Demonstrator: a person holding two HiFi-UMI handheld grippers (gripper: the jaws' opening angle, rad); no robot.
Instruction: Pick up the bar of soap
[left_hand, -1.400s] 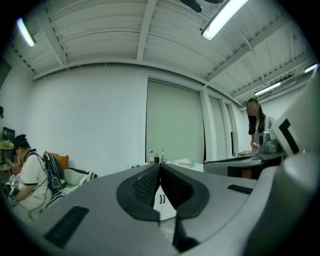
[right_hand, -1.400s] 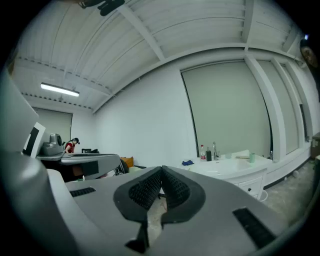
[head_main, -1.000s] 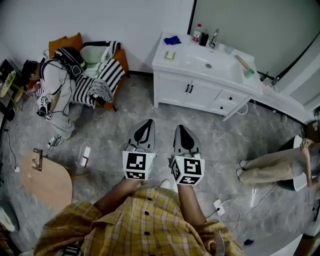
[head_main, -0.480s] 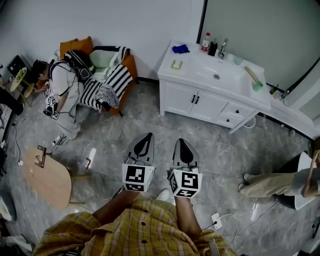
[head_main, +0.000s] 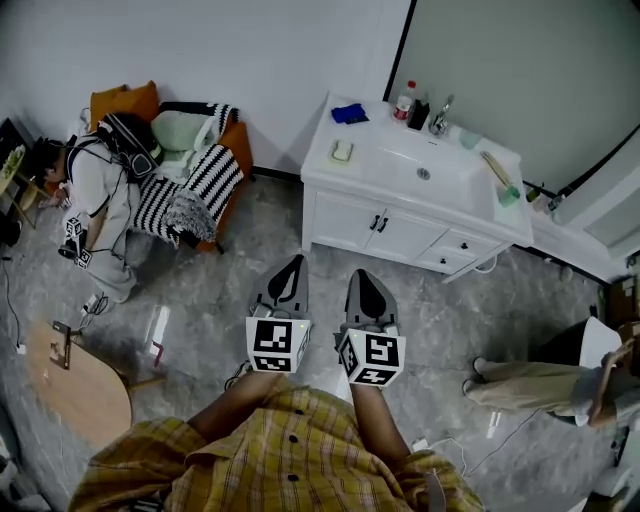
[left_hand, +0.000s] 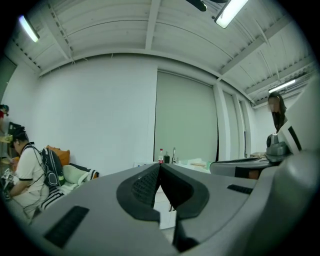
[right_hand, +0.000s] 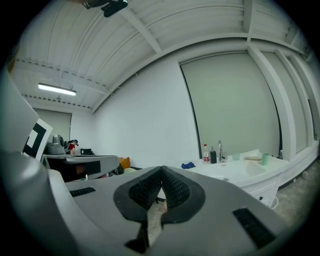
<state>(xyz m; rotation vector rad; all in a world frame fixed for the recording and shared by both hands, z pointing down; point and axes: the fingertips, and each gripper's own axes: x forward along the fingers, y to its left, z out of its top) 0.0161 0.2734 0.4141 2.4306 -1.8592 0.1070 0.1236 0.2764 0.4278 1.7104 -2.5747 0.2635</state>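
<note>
The bar of soap (head_main: 342, 150) is a pale block in a small dish on the left end of the white vanity top (head_main: 380, 160). Both grippers hang side by side in front of my body, over the grey floor and well short of the vanity. My left gripper (head_main: 291, 268) is shut with nothing in it, its tips meeting in the left gripper view (left_hand: 160, 167). My right gripper (head_main: 359, 280) is also shut and empty (right_hand: 161, 172). The vanity (right_hand: 235, 172) shows far off in the right gripper view; the soap cannot be made out there.
A blue cloth (head_main: 349, 113), bottles (head_main: 404, 100), a faucet (head_main: 438, 115), a sink basin (head_main: 420, 172) and a green cup (head_main: 510, 194) share the counter. A person (head_main: 95, 190) sits by a striped armchair (head_main: 195, 170) at left. Wooden table (head_main: 75, 385) lower left; someone's legs (head_main: 520, 385) right.
The head view has shifted a little, so the vanity sits slightly differently in frame. Both grippers stay shut and side by side in front of me.
</note>
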